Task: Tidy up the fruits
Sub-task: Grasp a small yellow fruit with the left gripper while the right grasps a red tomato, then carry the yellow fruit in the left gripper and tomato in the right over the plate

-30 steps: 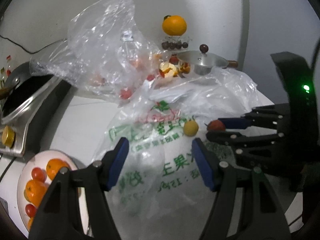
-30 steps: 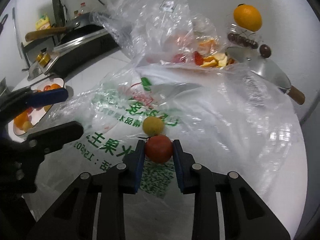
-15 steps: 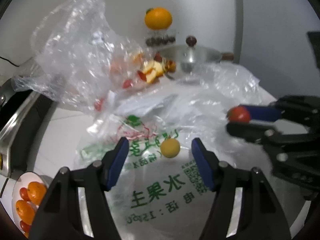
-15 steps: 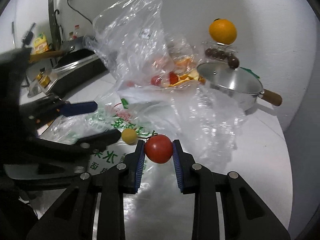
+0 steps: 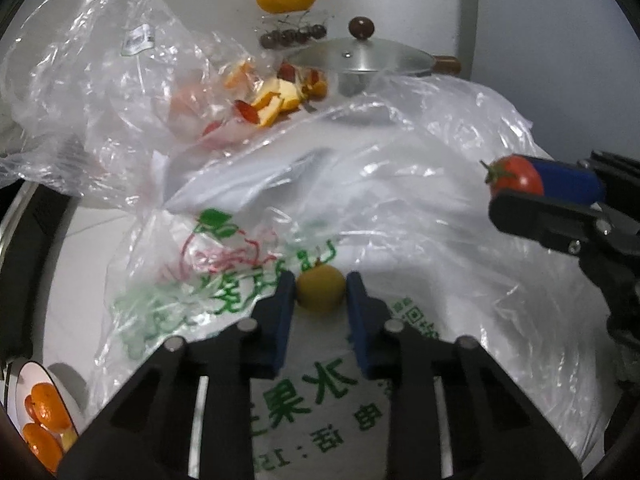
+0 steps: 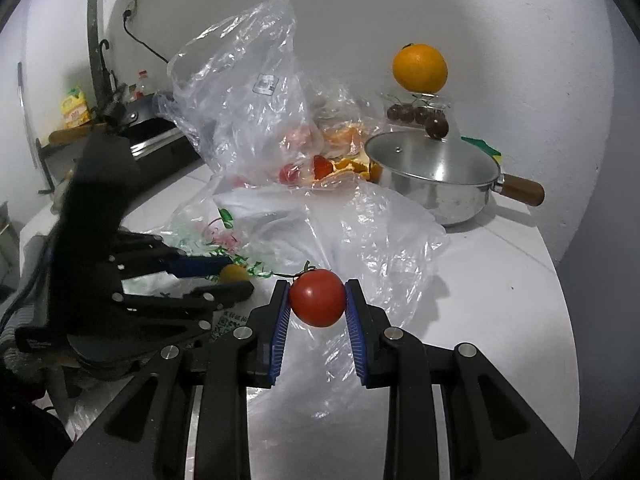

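Note:
A small yellow tomato [image 5: 320,289] lies on a printed plastic bag [image 5: 280,344], and my left gripper [image 5: 320,292] is shut on it, blue pads pressing both sides. The same yellow tomato [image 6: 234,273] shows between the left gripper's fingers in the right wrist view. My right gripper [image 6: 317,300] is shut on a red tomato [image 6: 317,298], held above the bag; this red tomato [image 5: 516,178] appears at the right of the left wrist view. A white plate [image 5: 60,388] with oranges and small tomatoes sits at the lower left.
A clear bag [image 6: 256,120] with peel and red fruit stands behind. A steel pot with lid [image 6: 436,176] and wooden handle sits at the back right, an orange [image 6: 419,68] on a glass jar behind it. A stove and pan [image 6: 156,136] stand at the left.
My left gripper moved forward and down to the yellow tomato and closed on it. The right gripper carried the red tomato up and away from the bag.

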Tool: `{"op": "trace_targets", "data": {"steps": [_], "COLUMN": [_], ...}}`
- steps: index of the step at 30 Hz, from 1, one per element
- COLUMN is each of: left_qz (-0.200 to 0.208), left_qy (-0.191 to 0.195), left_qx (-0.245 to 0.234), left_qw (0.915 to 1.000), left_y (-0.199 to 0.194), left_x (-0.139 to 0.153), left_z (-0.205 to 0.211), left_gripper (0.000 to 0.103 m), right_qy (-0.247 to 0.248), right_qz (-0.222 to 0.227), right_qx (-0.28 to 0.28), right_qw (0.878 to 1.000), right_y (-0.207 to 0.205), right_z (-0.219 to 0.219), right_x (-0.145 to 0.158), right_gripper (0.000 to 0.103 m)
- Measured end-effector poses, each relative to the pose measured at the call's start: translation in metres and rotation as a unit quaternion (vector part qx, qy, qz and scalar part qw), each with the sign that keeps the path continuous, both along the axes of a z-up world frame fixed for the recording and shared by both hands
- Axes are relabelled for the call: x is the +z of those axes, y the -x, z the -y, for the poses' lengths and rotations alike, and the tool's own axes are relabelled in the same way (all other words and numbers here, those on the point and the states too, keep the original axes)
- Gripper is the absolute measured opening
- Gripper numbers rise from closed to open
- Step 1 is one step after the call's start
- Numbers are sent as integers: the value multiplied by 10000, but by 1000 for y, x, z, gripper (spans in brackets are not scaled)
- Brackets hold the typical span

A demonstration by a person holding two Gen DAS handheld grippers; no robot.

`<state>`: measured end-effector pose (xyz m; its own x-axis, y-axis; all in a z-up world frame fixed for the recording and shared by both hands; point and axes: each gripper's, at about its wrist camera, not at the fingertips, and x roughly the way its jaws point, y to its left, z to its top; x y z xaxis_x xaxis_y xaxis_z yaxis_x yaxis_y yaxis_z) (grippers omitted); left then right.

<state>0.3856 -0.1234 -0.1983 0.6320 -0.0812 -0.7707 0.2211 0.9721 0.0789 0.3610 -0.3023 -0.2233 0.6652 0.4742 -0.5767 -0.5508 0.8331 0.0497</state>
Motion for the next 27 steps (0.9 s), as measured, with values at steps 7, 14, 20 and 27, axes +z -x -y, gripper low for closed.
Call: {"op": "trace_targets", "data": {"steps": [7, 14, 20, 27], "left_qz": [-11, 281, 820, 1171], "left_qy": [176, 410, 418, 548], "left_qx": [6, -103, -186, -174], "left_qw": [9998, 9987, 9956, 9914], "left_y": [2, 26, 57, 86], "left_x": [2, 26, 60, 86], "left_z": [-3, -8, -12, -27], "left_gripper": [27, 27, 27, 27], "right_qy": [-36, 15, -5, 8], "right_qz": [20, 120, 285, 477], "right_qx": [-50, -52, -106, -155], "right_qw": [10000, 9999, 9995, 9987], "right_y": [2, 14, 30, 49], "right_z": [2, -4, -12, -18], "right_x": [1, 10, 25, 43], "right_gripper": [29, 29, 29, 29]}}
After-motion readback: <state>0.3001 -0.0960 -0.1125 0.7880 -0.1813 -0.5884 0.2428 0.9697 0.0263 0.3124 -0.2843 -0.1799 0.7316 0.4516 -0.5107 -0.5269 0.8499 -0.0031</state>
